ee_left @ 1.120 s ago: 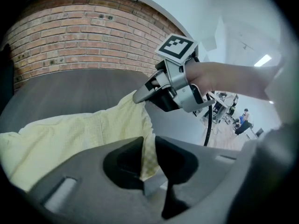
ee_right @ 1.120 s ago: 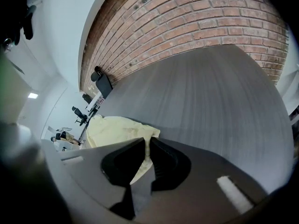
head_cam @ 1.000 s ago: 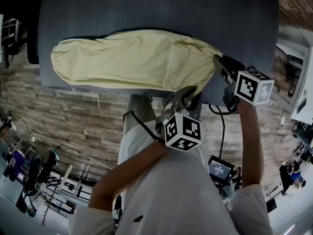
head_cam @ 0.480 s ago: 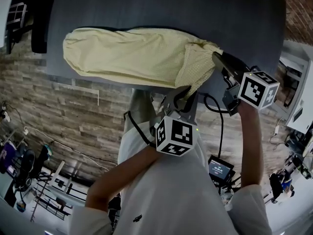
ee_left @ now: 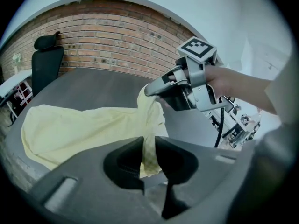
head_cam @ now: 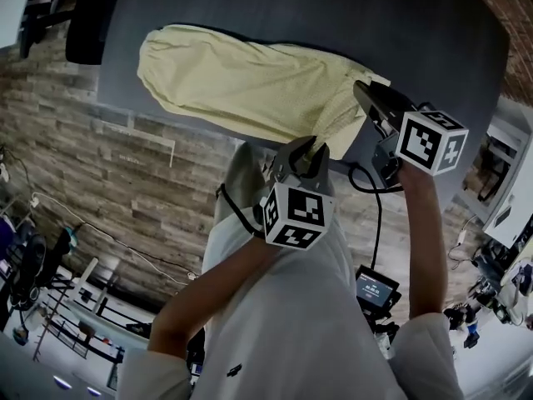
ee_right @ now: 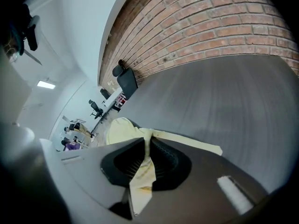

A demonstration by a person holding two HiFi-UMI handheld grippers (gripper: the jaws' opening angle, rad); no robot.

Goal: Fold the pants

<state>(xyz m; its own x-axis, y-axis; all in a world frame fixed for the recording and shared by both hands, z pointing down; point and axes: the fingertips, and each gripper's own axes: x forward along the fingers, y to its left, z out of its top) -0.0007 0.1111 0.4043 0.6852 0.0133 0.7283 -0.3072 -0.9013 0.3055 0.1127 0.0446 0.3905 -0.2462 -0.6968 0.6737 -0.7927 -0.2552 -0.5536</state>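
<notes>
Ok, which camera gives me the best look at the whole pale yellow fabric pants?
The head view: the pale yellow fabric pants stretch full length across the dark grey table. The left gripper view shows most of them, its own fingers covering the near edge. The right gripper view shows mostly a pinched fold.

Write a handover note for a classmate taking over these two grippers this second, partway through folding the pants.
Left gripper: shut on the pants, near corner of their right end, by the table front edge.
Right gripper: shut on the far corner of that end, cloth lifted.
Pants: stretched lengthwise along the grey table, other end flat.
Done: seemingly laid leg on leg; one end gripped.
Left: probably carry that end over to the other, release, smooth.
</notes>
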